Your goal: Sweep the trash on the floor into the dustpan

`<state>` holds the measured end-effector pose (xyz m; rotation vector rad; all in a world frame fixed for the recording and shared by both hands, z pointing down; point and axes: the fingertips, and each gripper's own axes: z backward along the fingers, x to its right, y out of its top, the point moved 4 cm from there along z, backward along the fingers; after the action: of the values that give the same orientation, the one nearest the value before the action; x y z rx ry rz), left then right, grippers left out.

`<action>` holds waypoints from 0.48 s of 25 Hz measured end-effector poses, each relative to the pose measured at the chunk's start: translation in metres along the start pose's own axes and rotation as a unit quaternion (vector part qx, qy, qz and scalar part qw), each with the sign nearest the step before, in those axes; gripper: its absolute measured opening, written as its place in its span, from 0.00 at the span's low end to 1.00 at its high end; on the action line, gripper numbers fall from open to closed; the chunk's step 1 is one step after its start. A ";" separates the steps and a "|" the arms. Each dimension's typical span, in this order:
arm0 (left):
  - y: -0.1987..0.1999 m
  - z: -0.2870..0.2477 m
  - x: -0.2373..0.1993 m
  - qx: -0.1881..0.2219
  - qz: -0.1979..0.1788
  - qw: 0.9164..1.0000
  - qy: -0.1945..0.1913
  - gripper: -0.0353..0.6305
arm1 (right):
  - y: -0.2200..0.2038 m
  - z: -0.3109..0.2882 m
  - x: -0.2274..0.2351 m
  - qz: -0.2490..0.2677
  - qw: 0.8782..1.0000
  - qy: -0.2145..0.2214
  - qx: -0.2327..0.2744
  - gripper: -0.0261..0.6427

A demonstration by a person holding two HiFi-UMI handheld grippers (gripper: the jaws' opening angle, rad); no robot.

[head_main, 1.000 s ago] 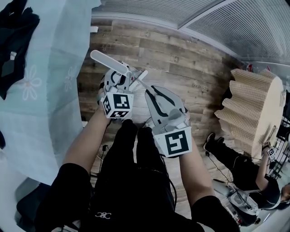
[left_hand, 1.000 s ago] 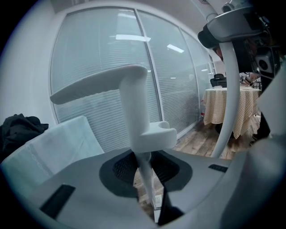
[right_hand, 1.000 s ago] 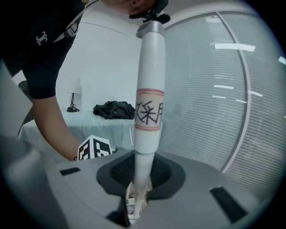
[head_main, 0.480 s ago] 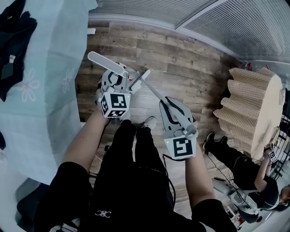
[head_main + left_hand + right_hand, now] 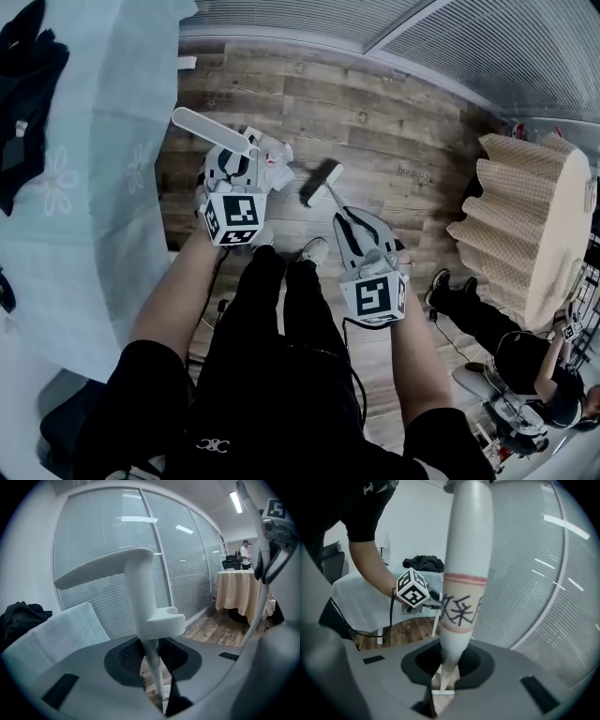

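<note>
In the head view my left gripper (image 5: 246, 157) is shut on the long white dustpan handle (image 5: 208, 130), which sticks out to the upper left; the pan itself is hidden under the gripper. In the left gripper view that handle (image 5: 140, 597) rises between the closed jaws of the left gripper (image 5: 152, 670). My right gripper (image 5: 350, 221) is shut on the broom's white stick, and the dark broom head (image 5: 319, 181) hangs over the wooden floor to the right of the left gripper. In the right gripper view the stick (image 5: 464, 588) carries red bands and black characters. I see no trash.
A table with a light blue cloth (image 5: 94, 187) stands at the left. A round table with a beige checked cloth (image 5: 525, 225) is at the right, and a person (image 5: 525, 366) sits low beside it. A glass wall with blinds (image 5: 375, 28) closes the far side. My own shoe (image 5: 314, 251) is below the broom.
The right gripper has drawn down and to the right, away from the left one. The broom head swung from beside the dustpan handle out to the right. The left gripper shifted slightly left.
</note>
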<state>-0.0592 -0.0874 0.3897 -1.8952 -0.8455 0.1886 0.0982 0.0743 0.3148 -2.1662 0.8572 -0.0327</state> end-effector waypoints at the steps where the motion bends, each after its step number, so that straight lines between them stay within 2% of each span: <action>1: 0.000 0.000 0.000 -0.001 0.000 1.000 0.000 0.18 | 0.001 -0.004 -0.003 0.003 1.000 0.005 0.001 0.14; 7: -0.001 0.000 0.002 -0.003 0.005 1.000 -0.005 0.18 | 0.011 -0.047 -0.016 0.002 1.000 0.028 0.008 0.13; 12: -0.003 0.004 -0.003 0.000 0.009 1.000 -0.003 0.18 | 0.055 -0.075 -0.022 -0.008 0.998 0.037 0.054 0.14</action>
<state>-0.0642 -0.0856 0.3895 -1.9040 -0.8335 0.2050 0.0288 0.0124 0.3343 -2.0810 0.8613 -0.1649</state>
